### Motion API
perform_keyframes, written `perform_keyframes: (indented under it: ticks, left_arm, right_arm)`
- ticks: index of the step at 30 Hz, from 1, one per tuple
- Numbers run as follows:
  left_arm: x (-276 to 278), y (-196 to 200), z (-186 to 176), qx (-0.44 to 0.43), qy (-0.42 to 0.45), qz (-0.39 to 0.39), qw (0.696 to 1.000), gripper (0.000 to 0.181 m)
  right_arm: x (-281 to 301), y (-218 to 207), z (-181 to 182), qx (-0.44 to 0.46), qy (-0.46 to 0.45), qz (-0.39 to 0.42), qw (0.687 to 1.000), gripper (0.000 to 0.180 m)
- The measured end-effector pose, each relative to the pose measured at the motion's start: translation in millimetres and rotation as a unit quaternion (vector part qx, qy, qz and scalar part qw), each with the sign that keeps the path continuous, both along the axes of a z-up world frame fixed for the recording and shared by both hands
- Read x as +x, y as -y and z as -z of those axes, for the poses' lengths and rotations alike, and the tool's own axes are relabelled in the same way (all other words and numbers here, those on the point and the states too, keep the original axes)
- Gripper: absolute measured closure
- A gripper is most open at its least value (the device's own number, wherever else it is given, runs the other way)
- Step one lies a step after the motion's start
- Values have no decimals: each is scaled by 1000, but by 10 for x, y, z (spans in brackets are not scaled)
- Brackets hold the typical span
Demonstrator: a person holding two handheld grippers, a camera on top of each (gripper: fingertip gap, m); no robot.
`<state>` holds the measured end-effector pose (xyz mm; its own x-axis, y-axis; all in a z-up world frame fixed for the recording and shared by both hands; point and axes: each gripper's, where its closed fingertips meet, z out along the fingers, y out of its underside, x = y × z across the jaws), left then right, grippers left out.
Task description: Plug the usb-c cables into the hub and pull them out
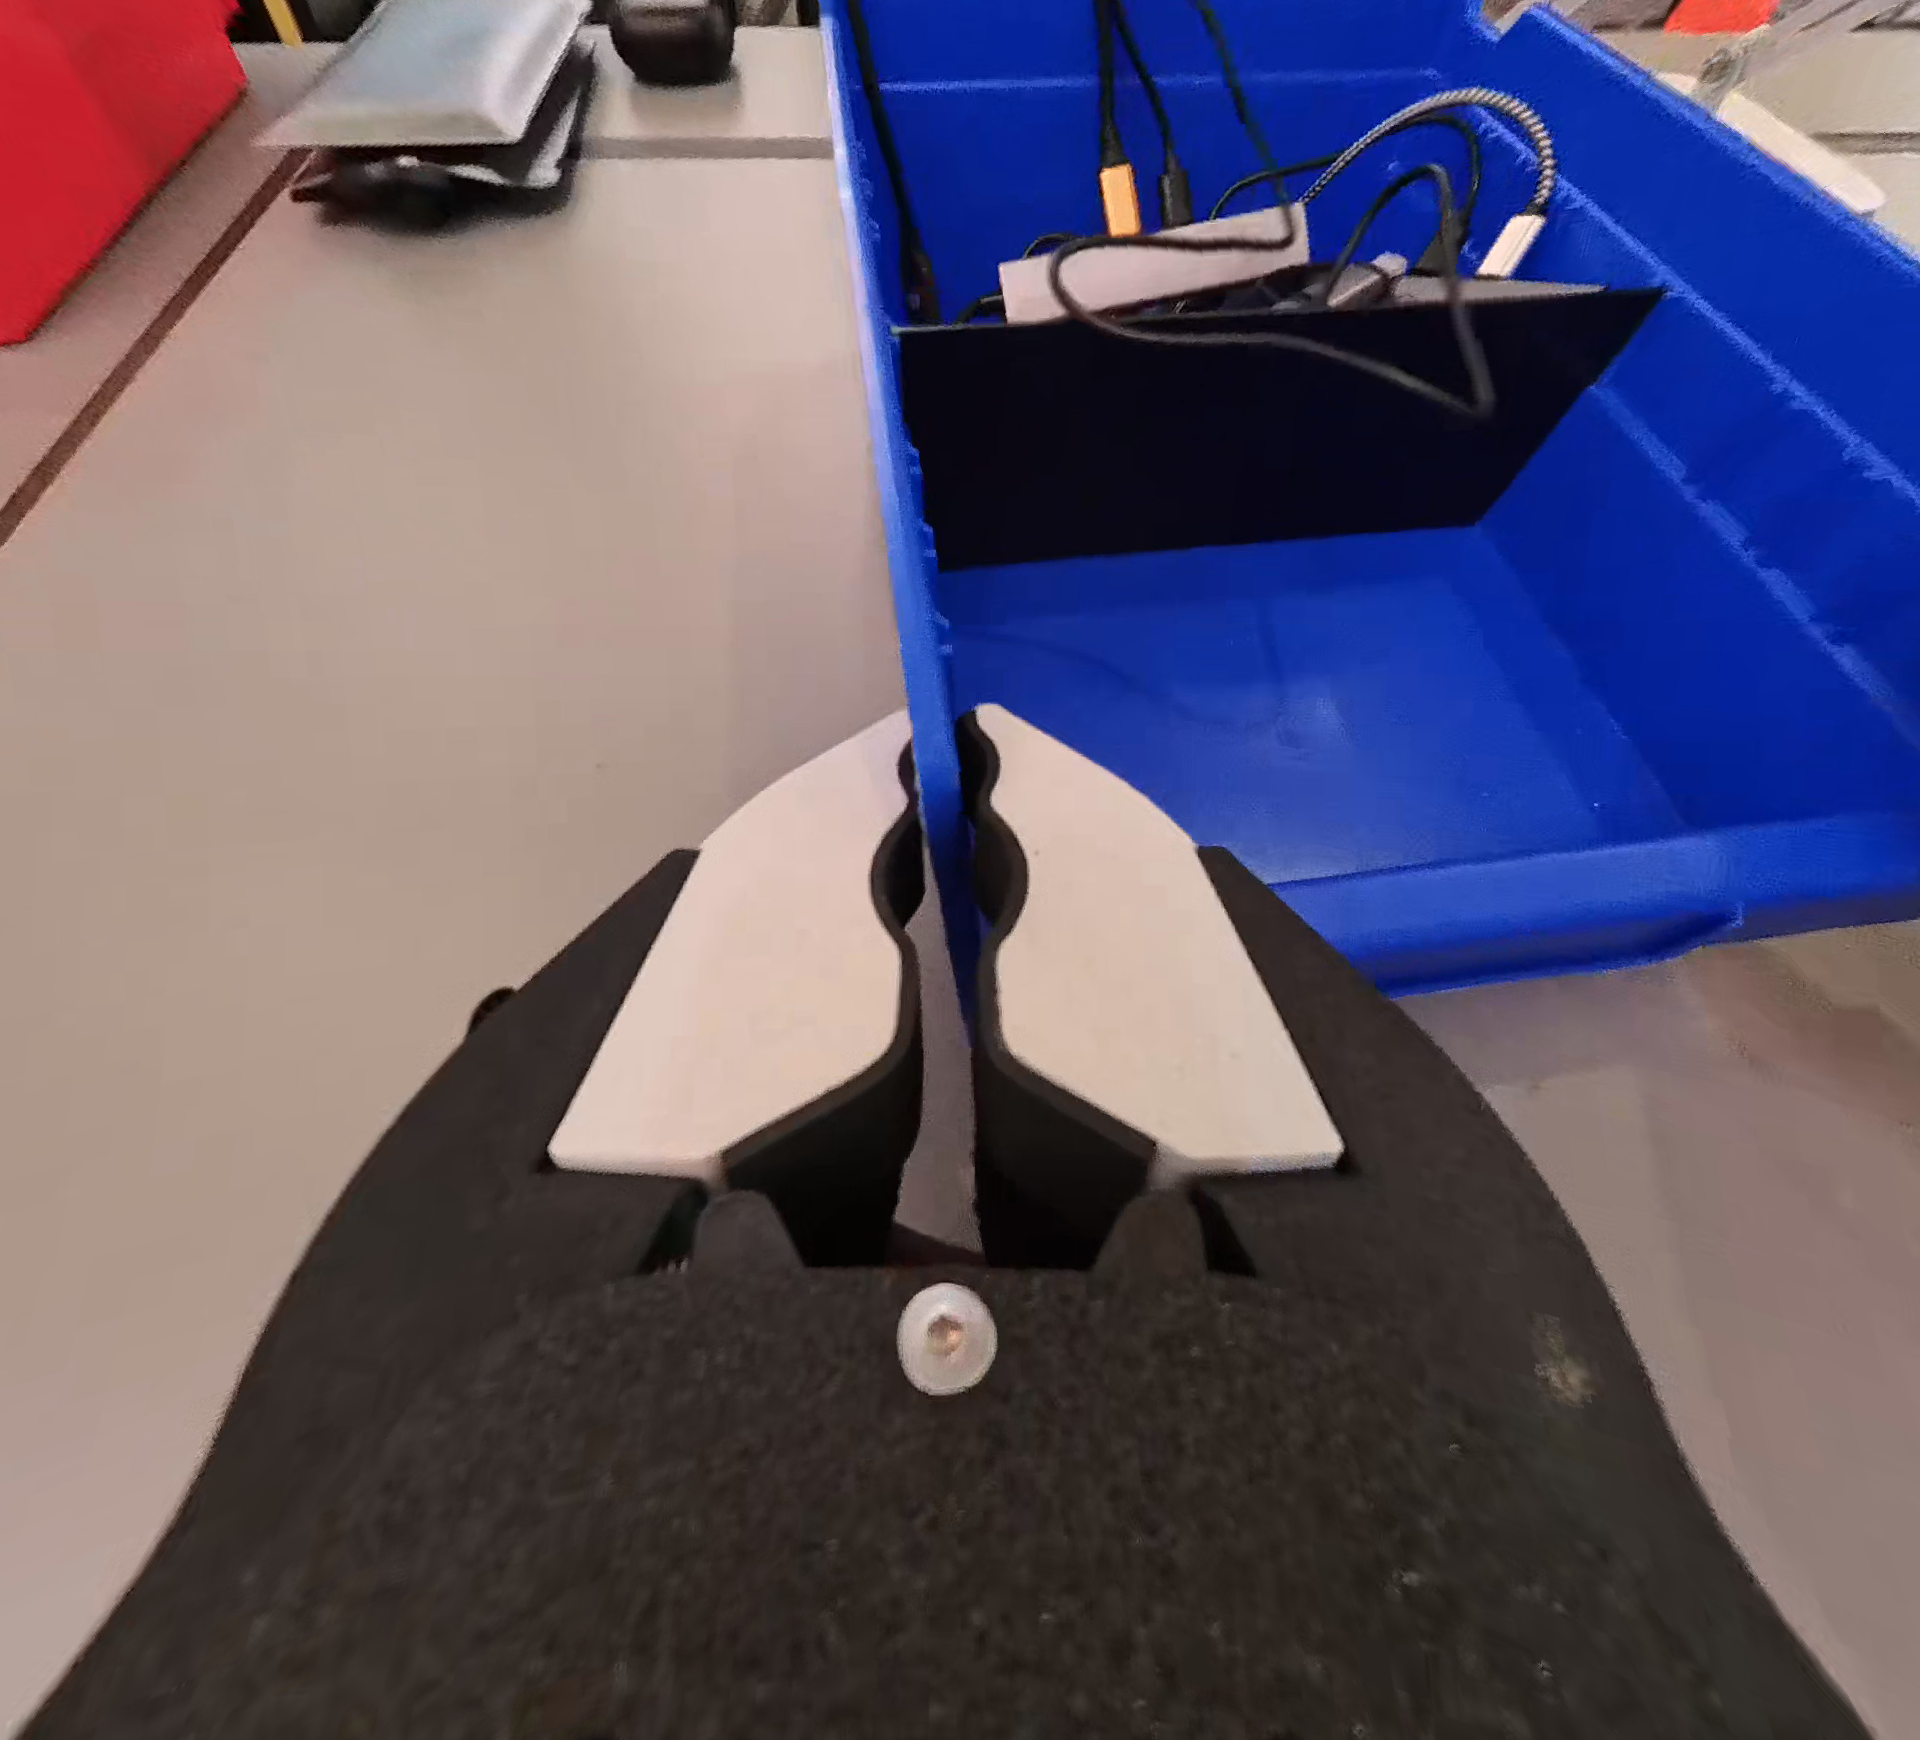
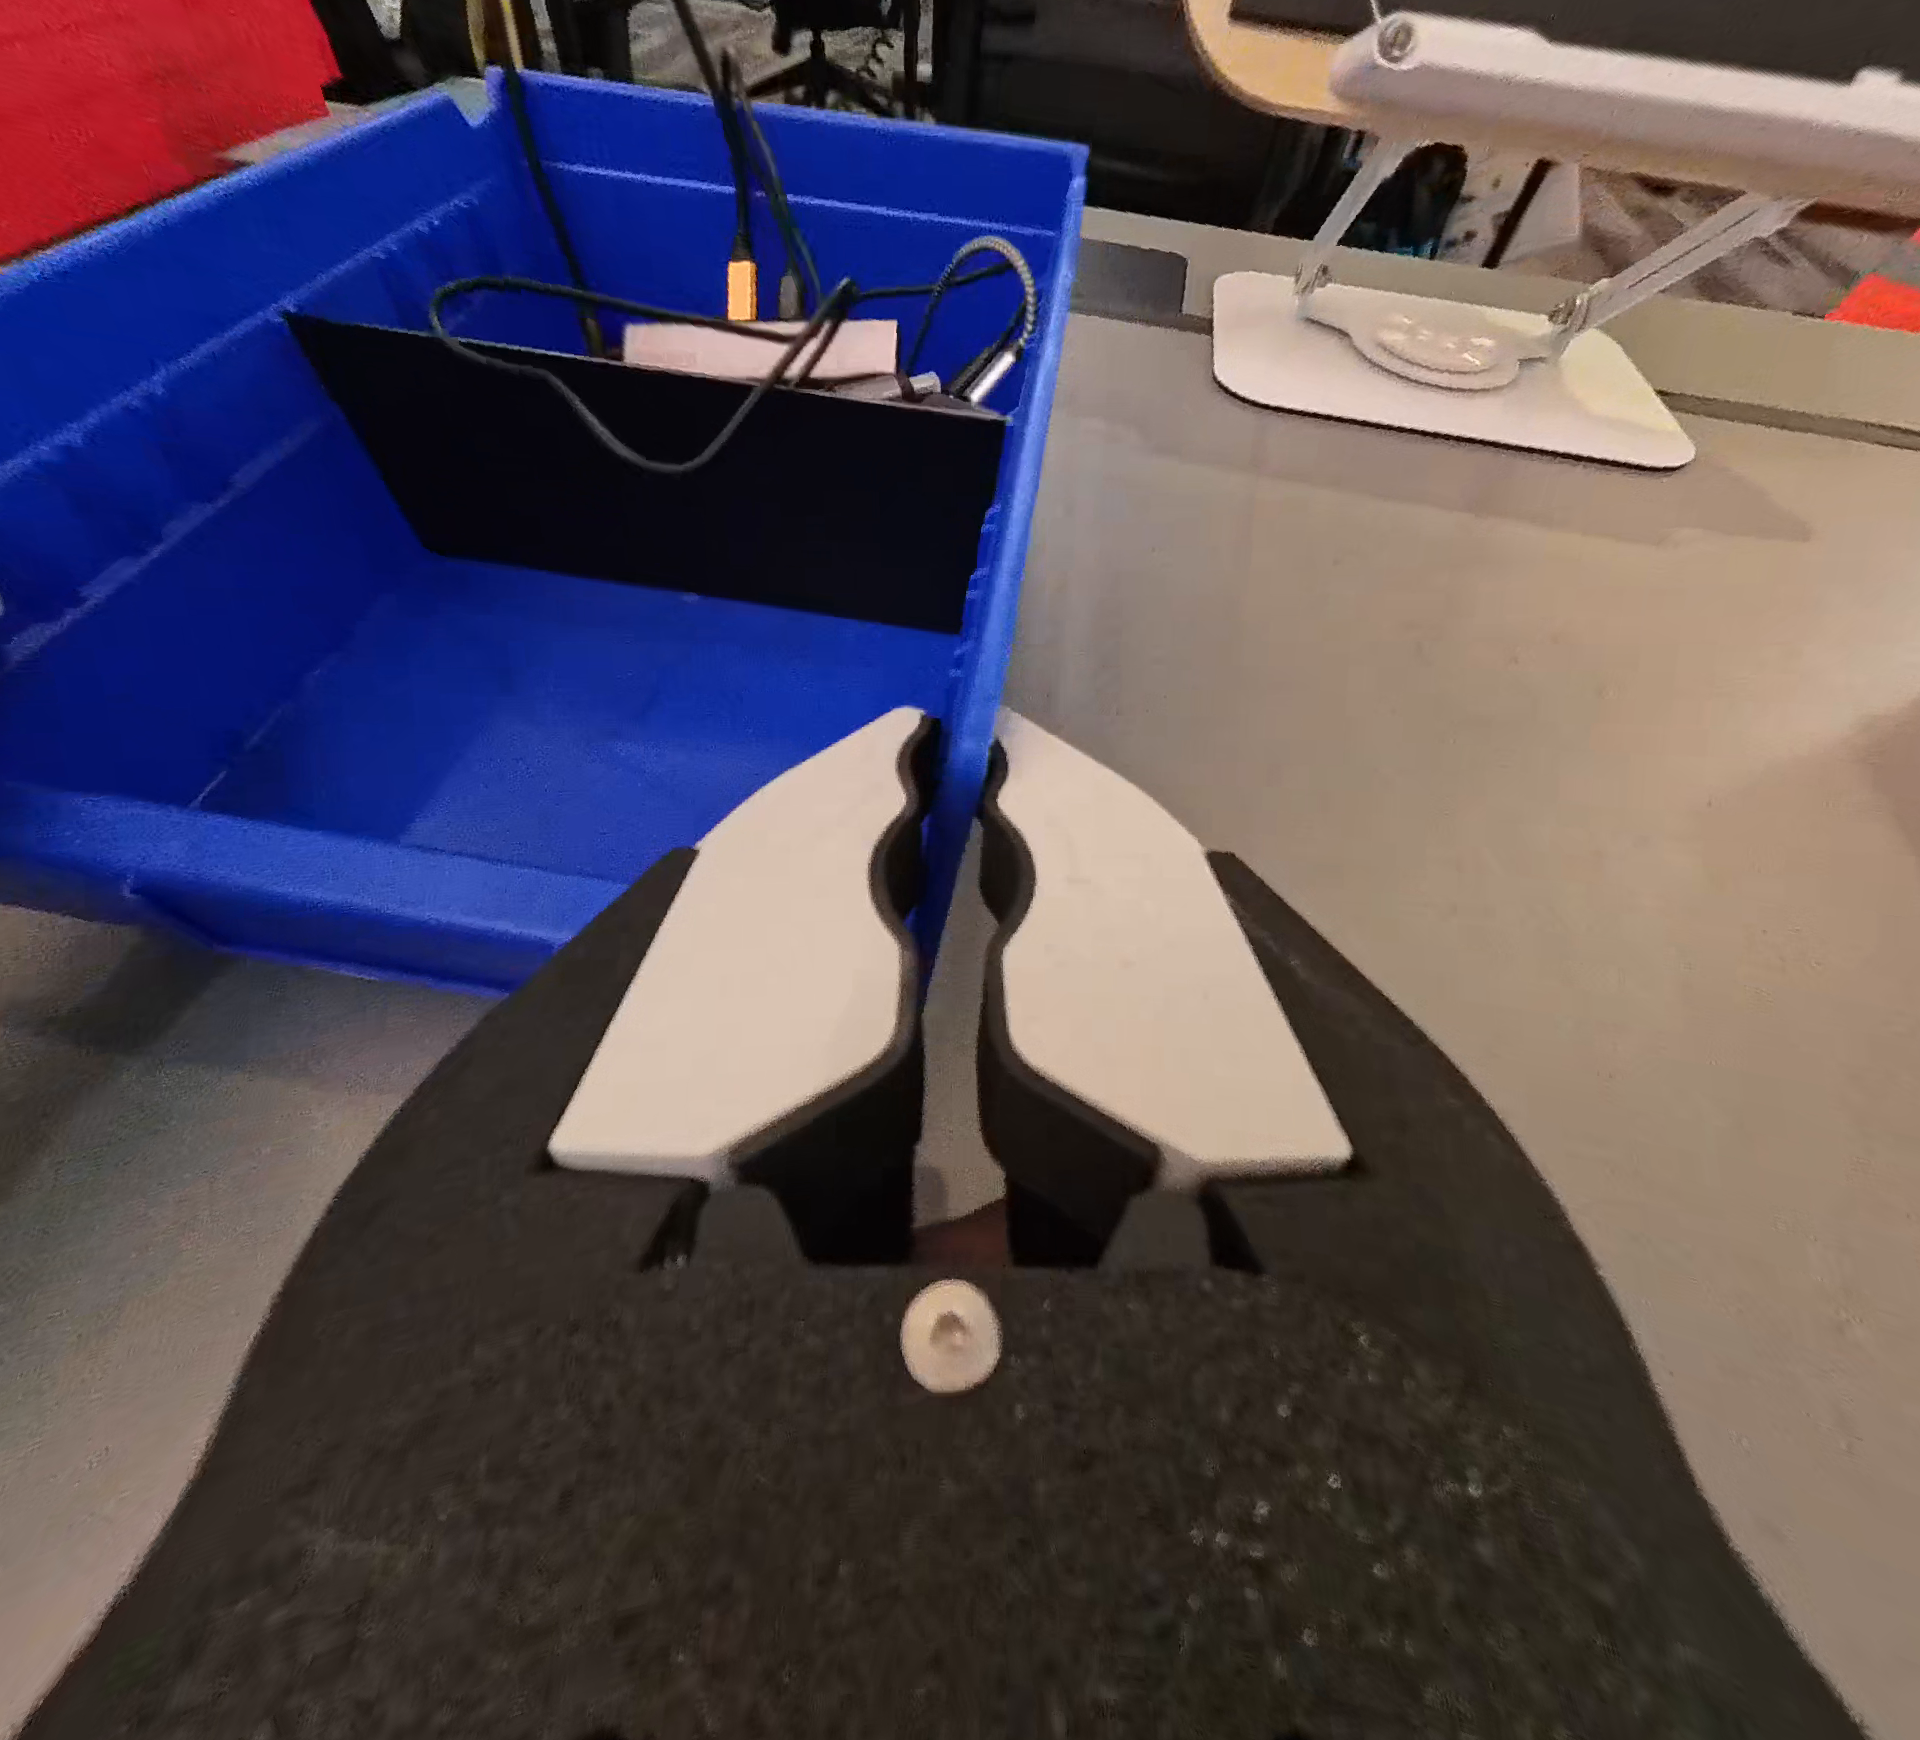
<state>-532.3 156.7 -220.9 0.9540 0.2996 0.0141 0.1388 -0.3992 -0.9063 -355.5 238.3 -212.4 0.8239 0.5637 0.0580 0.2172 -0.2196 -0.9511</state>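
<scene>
**2 grippers clamp blue bin holding hub and cables**

The left gripper (image 1: 943,734) pinches the left side wall of a blue bin (image 1: 1455,755) on a grey table (image 1: 416,599), its fingers narrowed onto the plastic. The right gripper (image 2: 961,734) grips the opposite wall (image 2: 971,651) the same way. Behind a black divider (image 1: 1247,433), in the far compartment, lies the pale hub (image 1: 1143,256) among tangled black cables (image 1: 1278,340); an orange-ended cable (image 1: 1120,196) and a braided cable (image 1: 1527,152) stand over it. The near compartment is bare. A white stand (image 2: 1455,371) sits well apart on the right.
</scene>
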Motion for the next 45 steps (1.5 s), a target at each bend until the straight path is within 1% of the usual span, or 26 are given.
perform_keyframes:
  ticks: [2,4,6,7,8,10,11,13,16,19,21,22,23,25,27,28,30,32,34,38,40,45]
  left_arm:
    - [-23,19,4,-10,0,-24,1000,178]
    - [-39,49,-2,-9,5,-50,999,176]
    - [-20,88,-111,15,13,-62,998,160]
    - [-17,127,-216,35,15,-70,997,158]
    - [-29,190,-372,70,14,-84,994,159]
    - [-23,356,-756,174,17,-108,979,159]
    - [-2,431,-910,221,20,-112,969,159]
    - [53,531,-1064,273,29,-118,954,157]
    - [288,480,-1077,284,35,-88,954,156]
    - [626,263,-936,247,41,-44,967,158]
    - [947,115,-814,213,49,2,976,158]
    - [1084,71,-727,185,48,13,982,158]
    - [1189,52,-618,149,40,11,988,156]
    - [1344,136,-284,52,4,-8,999,149]
    - [1532,154,-145,15,-24,5,1000,151]
    - [1610,130,-142,7,-24,20,999,151]
    - [1660,76,-171,15,-28,41,999,150]
    - [1593,58,-137,12,-43,48,998,150]
    - [1542,55,-118,13,-32,59,998,148]
    - [1503,57,-97,27,9,72,997,147]
    - [1519,39,-88,28,22,78,996,146]
    - [1579,-8,-93,29,0,92,995,146]
  right_arm:
    - [-16,34,5,-10,-7,-31,999,174]
    - [-7,108,13,-24,16,-88,996,171]
    - [97,224,-51,-44,18,-149,988,160]
    - [187,295,-109,-54,14,-183,982,157]
    - [303,371,-172,-63,7,-218,974,154]
    - [607,498,-298,-73,-1,-286,955,148]
    - [804,506,-352,-70,-2,-306,949,147]
    - [1259,400,-440,-47,-4,-313,949,144]
    - [2078,56,-518,18,-3,-257,966,144]
    - [2934,-109,-584,88,-54,-208,973,144]
    - [3483,-210,-441,70,-80,-157,982,147]
    - [3725,-275,-372,53,-91,-129,986,147]
    - [3950,-370,-331,34,-100,-95,990,145]
    - [4355,-570,-294,11,-115,-25,993,142]
    - [4660,-747,-302,19,-121,29,992,144]
    - [4761,-818,-274,26,-106,46,993,145]
    - [4902,-942,-129,31,-41,76,996,146]
    - [4896,-990,38,10,-9,80,997,146]
    - [4824,-993,119,-18,-14,74,997,146]
    - [4795,-1000,137,-10,10,70,997,149]
    - [4798,-1004,144,-14,4,71,997,151]
    - [4771,-1023,205,-33,0,65,997,153]
